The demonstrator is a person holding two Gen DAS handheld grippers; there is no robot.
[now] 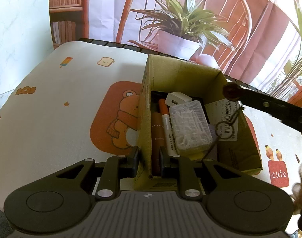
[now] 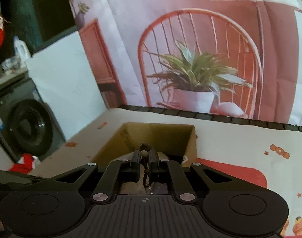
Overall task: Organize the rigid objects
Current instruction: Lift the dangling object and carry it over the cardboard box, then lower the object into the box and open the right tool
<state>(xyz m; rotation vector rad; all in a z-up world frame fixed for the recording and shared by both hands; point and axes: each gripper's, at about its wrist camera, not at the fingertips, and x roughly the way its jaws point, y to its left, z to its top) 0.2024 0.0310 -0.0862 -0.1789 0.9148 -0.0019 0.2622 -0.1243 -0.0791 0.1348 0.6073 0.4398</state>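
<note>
The left gripper pinches the cardboard box's near wall. The right gripper, pressed together on a beaded keychain, hangs over the box at its two o'clock corner; markers and a clear case lie inside.

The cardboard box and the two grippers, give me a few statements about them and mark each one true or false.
1. The left gripper grips the wall of the cardboard box. True.
2. The box is empty. False: it holds a white charger, a clear plastic case, a marker and more.
3. The right gripper is shut on a beaded keychain. True.
4. The keychain already lies on the box floor. False: it hangs from the right gripper above the box.
</note>
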